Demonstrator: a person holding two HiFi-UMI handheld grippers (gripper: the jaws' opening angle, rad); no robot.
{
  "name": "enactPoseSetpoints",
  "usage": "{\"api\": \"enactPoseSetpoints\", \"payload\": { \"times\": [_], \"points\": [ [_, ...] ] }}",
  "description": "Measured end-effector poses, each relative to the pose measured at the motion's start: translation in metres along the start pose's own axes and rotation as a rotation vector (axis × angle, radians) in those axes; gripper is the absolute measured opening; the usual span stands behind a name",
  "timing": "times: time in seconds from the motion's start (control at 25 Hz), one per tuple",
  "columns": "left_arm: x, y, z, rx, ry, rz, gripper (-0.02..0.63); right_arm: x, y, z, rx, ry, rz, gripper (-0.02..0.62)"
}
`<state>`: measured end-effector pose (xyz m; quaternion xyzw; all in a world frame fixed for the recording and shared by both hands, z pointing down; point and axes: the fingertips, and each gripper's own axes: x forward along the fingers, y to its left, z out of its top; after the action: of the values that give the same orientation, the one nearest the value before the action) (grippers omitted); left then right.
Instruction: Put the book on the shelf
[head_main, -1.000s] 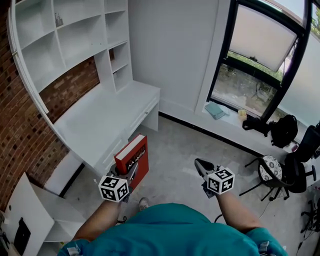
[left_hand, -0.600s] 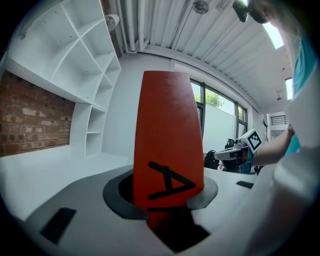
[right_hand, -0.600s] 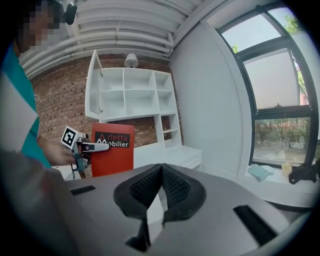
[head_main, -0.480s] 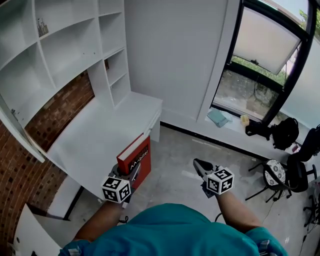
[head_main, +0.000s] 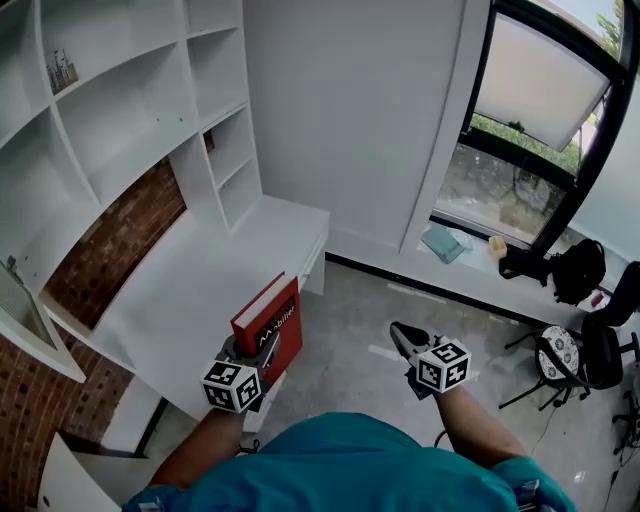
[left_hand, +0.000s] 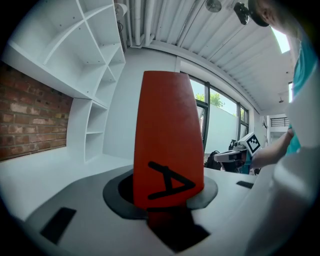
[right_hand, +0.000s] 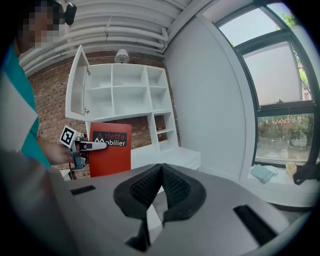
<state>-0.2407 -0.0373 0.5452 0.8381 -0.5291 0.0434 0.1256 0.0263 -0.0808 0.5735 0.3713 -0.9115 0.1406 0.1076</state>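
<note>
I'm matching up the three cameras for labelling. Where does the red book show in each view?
Head view: red book stands lower centre-left, just ahead of the left marker cube.
Left gripper view: it fills the centre, clamped between the jaws.
Right gripper view: left of centre, below the shelves.
Shared landmark: white shelf unit, also upper left and upper centre-left.

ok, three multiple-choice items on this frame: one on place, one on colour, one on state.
1. Where is the book?
A) lying on the desk
B) in the left gripper
C) on a shelf

2. What colour is the book's cover?
A) blue
B) red
C) green

3. How do the right gripper jaws stand?
A) together, empty
B) shut on the book
C) wide apart

Key: 1 B, the left gripper's jaws clamp its lower edge; 2 B, red in every view; 3 A, its pads meet with nothing between.
</note>
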Motion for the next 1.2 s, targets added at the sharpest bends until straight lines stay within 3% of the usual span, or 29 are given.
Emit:
{"api": "enactPoseSetpoints", "payload": {
  "times": [0.32,0.64,0.84,1.2],
  "points": [
    [0.06,0.003,0.011,-0.002,-0.012,0.075,0.168,0.03,-0.071,0.014,-0.011,-0.001,0.061,0.021],
    [0.146,-0.005,0.045,-0.013,-0.061,0.181,0.167,0.071,-0.169,0.063,-0.06,-0.013,0.16,0.021],
    [0.199,-0.018,0.069,-0.021,-0.081,0.201,0.167,0.085,-0.22,0.092,-0.067,-0.022,0.197,0.021],
    [0.232,0.011,0.097,0.02,-0.087,0.161,0.167,0.123,-0.237,0.106,-0.037,-0.052,0.17,0.021]
  ]
}}
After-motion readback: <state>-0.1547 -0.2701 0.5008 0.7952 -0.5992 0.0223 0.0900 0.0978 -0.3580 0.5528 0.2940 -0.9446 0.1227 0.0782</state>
